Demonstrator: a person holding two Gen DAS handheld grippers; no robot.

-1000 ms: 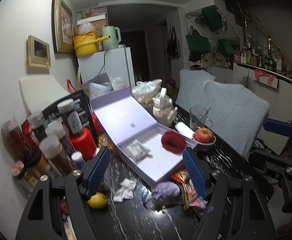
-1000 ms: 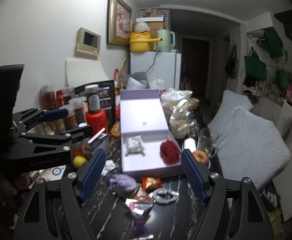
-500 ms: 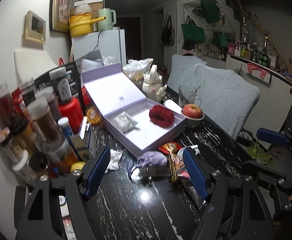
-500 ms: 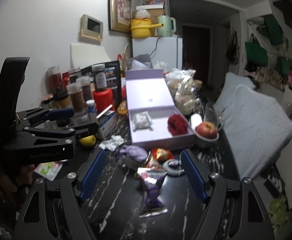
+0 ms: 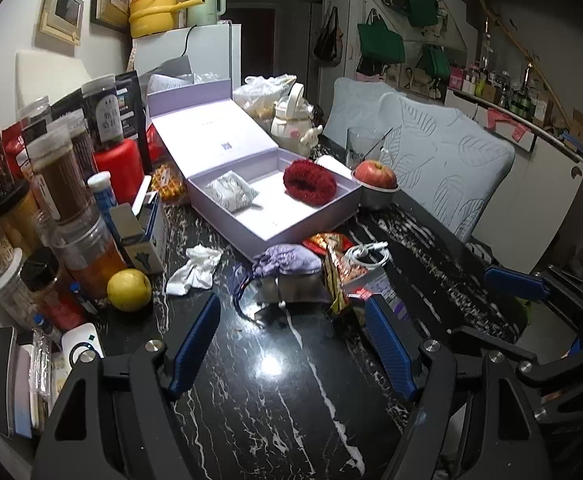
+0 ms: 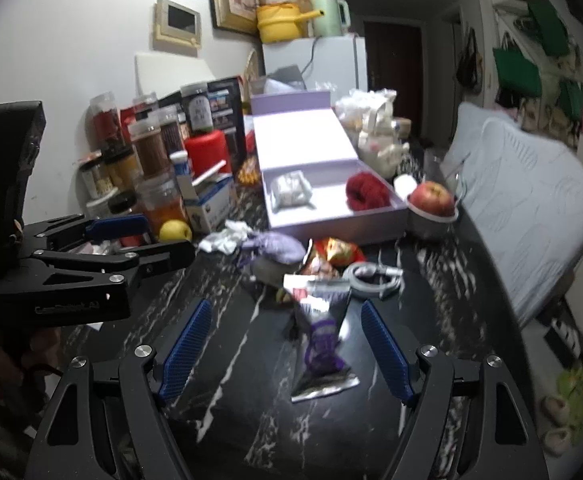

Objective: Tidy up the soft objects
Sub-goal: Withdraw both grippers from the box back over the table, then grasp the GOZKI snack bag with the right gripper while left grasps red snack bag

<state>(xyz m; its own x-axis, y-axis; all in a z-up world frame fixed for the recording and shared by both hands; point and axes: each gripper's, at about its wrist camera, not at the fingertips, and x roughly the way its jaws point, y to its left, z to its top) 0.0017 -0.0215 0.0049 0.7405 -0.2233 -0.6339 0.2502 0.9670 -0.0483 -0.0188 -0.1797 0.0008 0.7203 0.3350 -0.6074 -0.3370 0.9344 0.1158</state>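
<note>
Black marble-veined tabletop, crowded. Beyond both claws, an open lilac box, lid tipped back. Inside it: a red fuzzy scrunchie on the right half, a white padded pouch on the left half, apart from each other.

Just ahead of the left claw, between it and the box: a lilac drawstring bag lying against the box's front wall. A crumpled white cloth sits ahead and left of that claw, a lemon further left.

Ahead of the right claw, between its fingers: a purple snack wrapper flat on the tabletop, untouched.

Left claw: jaws spread wide, nothing between them. Right claw: jaws spread wide, gripping nothing.
</note>
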